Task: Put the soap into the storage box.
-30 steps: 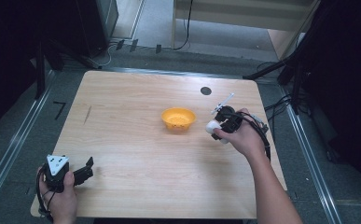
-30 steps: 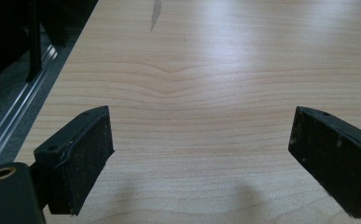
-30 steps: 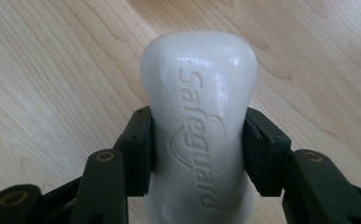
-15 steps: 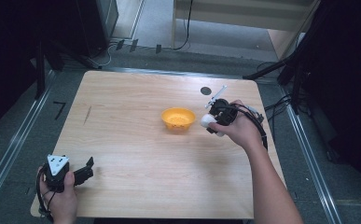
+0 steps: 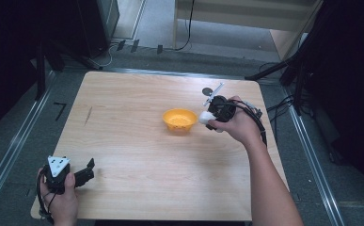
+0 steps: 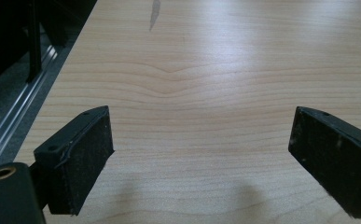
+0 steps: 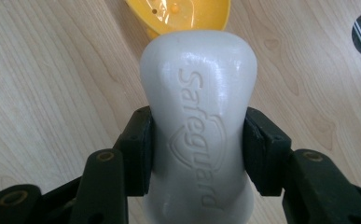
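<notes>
Soap [image 7: 199, 135]: white bar, embossed "Safeguard", we see right gripper [image 7: 197, 154] clamping it | just beside orange bowl [image 5: 179, 119] | left gripper [image 6: 201, 163] jaws wide, holding nothing

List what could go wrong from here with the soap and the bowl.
1. The soap is smooth and rounded, pinched only at its middle by the right gripper; it may slip out.
2. The soap's tip is at the rim of the small bowl; a nudge could tip or shove the bowl.
3. The bowl looks shallow, so a dropped soap may bounce out.
</notes>
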Motion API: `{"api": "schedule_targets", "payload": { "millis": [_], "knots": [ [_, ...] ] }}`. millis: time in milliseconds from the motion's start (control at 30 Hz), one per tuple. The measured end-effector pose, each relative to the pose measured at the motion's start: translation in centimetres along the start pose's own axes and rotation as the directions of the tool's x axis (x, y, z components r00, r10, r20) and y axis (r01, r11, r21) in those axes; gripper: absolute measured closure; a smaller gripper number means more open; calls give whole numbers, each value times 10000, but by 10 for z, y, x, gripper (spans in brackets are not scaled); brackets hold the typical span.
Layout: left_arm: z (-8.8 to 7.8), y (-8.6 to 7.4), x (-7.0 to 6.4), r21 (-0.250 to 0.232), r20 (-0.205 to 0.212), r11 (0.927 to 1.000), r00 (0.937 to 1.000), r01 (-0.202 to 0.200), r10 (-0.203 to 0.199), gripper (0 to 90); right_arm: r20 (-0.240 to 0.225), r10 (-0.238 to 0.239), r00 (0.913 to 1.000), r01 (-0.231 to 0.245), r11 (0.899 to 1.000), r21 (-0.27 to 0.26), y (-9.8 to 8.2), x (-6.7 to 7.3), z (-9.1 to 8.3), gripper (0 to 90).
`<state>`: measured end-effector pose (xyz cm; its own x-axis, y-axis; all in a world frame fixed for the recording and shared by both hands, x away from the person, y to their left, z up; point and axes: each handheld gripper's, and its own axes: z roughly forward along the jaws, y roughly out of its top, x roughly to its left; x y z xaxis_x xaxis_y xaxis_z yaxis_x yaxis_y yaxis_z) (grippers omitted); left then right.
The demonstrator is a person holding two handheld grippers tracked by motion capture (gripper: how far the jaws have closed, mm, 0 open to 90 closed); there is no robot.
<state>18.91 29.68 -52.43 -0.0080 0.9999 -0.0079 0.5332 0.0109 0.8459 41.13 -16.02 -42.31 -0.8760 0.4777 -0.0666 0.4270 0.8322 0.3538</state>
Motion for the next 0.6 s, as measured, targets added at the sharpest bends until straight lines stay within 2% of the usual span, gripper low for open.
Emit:
{"api": "schedule_targets", "payload": {
  "millis": [133,167,233,333,433,533,600],
  "knots": [
    [0,0,0,19,7,10000,10000,6,-6,68,-89,-153,9998,152,9999,-35,6,1,0,510],
    [0,0,0,21,6,10000,10000,22,-22,68,-74,-324,9994,322,9994,-149,9,0,0,510],
    [0,0,0,11,6,10000,10000,44,-44,68,-181,-300,9994,295,9992,-282,11,-1,1,510],
    [0,0,0,15,4,10000,10000,50,-50,68,-216,-470,9987,466,9988,-171,14,-1,3,510],
    [0,0,0,23,14,10000,10000,33,-33,68,-424,-962,9945,953,9952,-227,22,-1,5,510],
    [0,0,1,17,13,10000,10000,73,-73,68,-421,-1271,9910,1259,9916,-309,28,-1,6,510],
    [0,0,1,23,23,10000,10000,67,-67,68,-414,-1288,9908,1277,9914,-279,30,-1,7,510]
  ]
}}
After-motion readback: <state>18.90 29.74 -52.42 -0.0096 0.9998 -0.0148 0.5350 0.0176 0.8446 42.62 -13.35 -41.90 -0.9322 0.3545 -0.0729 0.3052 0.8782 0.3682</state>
